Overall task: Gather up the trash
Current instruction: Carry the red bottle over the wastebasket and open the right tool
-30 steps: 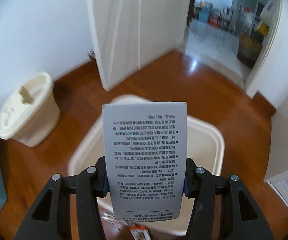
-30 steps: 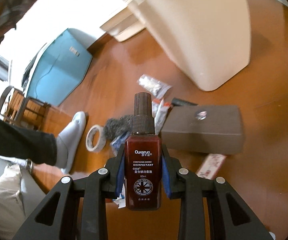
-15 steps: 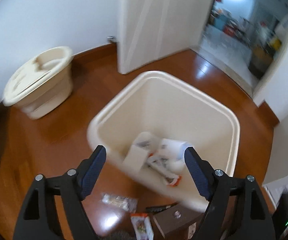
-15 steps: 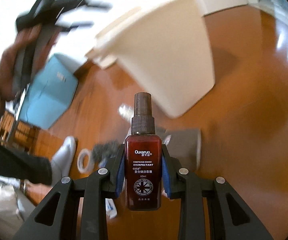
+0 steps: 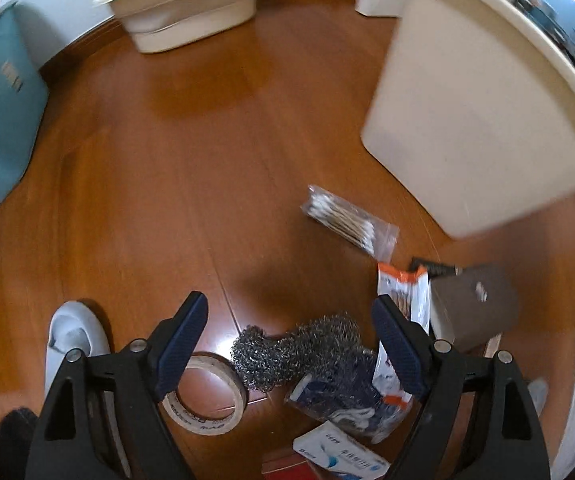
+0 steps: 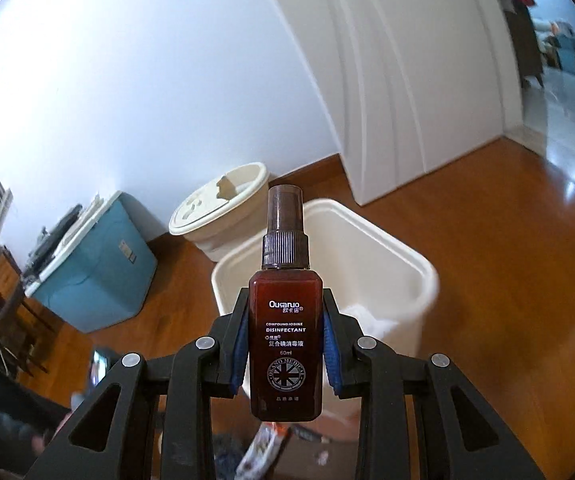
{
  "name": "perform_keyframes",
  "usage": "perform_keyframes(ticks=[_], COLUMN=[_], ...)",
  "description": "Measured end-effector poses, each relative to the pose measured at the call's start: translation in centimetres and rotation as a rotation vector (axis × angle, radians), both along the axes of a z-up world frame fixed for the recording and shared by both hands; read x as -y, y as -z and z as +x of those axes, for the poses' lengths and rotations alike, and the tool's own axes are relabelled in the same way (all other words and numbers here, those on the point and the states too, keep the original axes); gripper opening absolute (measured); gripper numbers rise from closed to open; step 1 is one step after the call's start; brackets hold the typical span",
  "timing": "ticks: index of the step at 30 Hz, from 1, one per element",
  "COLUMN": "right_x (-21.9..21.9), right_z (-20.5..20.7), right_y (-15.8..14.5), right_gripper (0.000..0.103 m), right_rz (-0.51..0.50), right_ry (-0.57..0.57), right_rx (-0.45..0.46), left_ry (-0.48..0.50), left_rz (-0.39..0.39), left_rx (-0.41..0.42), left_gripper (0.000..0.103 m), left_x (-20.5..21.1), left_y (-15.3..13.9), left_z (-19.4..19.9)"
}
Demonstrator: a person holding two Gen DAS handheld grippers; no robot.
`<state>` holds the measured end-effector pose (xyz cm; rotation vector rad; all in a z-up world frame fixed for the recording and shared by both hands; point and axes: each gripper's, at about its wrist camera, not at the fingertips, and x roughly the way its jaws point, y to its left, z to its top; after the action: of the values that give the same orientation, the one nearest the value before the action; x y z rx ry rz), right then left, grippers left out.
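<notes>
The brown spray bottle [image 6: 285, 320] is squeezed between the jaws of the right gripper [image 6: 285, 352], standing straight up just in front of the white bin [image 6: 415, 280]. The step looks like dropping it in; next the gripper would need to reach over the rim and let go. The left gripper [image 5: 287, 344] points down at the floor [image 5: 167, 180], jaws wide apart and holding nothing, above a metal scrubber [image 5: 299, 348] and tape roll [image 5: 203, 396].

Glossy reddish wood floor [image 5: 191, 152] meets pale walls [image 6: 147, 80], with a white door [image 6: 407, 80] and teal bin [image 6: 99, 264].
</notes>
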<state>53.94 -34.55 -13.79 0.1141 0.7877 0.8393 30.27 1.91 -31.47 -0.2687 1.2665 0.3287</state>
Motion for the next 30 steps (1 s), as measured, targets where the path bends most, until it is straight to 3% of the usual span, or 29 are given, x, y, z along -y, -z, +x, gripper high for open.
perform_keyframes(ticks=[5, 9, 19, 25, 30], right_x=[-8.4, -11.8, -13.9, -15.1, -15.1], right_z=[1.5, 1.7, 3.5, 4.2, 4.2], right_y=[0.8, 1.6, 5.1, 7.9, 9.5], right_gripper=[0.032, 0.032, 0.032, 0.033, 0.034], right_rz=[-0.119, -0.156, -0.281, -0.382, -0.391], right_ry=[-0.074, -0.094, -0.074, -0.104, -0.1], right_rx=[0.019, 0.024, -0.05, -0.126, -0.179], left_ry=[0.084, 0.06, 0.062, 0.067, 0.051], left_rz=[0.055, 0.049, 0.072, 0.076, 0.047], left_rx=[-0.044, -0.1, -0.204, -0.207, -0.207], left_gripper=[0.084, 0.084, 0.084, 0.084, 0.084], left_x=[1.0, -0.1, -0.9, -0.8, -0.8], left_y=[1.8, 3.5, 7.1, 7.4, 7.6], left_z=[-1.5, -3.0, -4.7, -4.7, -4.6])
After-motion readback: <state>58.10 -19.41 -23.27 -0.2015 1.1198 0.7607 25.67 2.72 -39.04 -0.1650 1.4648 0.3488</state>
